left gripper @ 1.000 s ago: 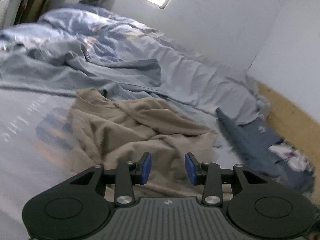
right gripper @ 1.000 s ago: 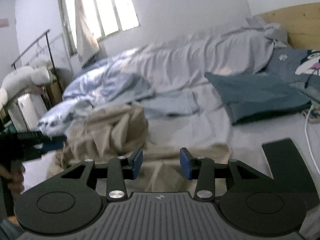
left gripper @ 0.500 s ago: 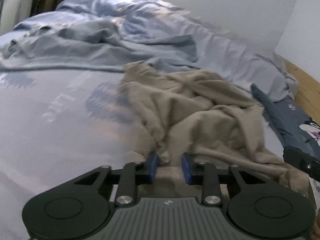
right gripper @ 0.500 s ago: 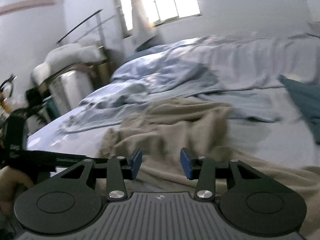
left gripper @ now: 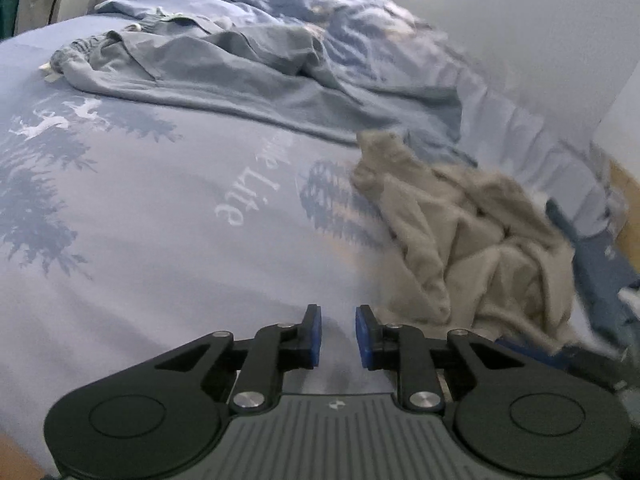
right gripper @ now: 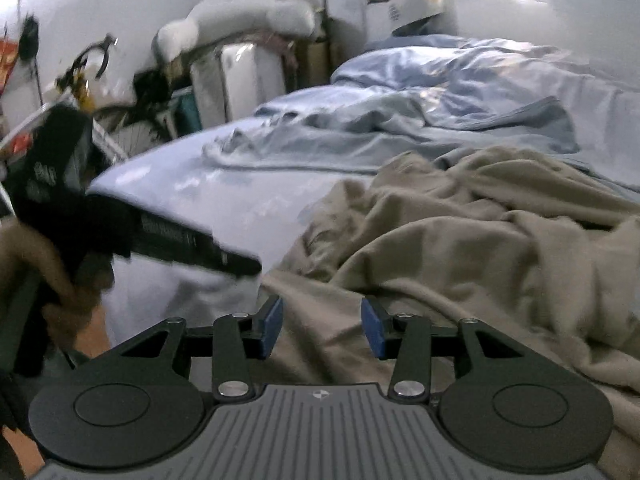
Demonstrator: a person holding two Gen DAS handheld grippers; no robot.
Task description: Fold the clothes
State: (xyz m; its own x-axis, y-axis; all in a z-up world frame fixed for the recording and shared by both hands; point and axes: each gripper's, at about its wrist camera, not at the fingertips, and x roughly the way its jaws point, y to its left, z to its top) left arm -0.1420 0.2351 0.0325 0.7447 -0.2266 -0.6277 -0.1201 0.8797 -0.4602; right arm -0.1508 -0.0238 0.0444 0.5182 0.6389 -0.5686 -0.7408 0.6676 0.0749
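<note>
The beige garment [left gripper: 476, 248] lies crumpled on the bed sheet [left gripper: 160, 240] at two o'clock from my left gripper [left gripper: 338, 334], whose jaws are closing on nothing. My right gripper [right gripper: 322, 328] hangs parted over the cloth. It looks soft, light and floppy — I'd pinch a hem edge.

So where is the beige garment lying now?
The beige garment lies crumpled on the printed blue bedsheet, right of centre in the left wrist view, just in front of the rumpled blue quilt.
</note>
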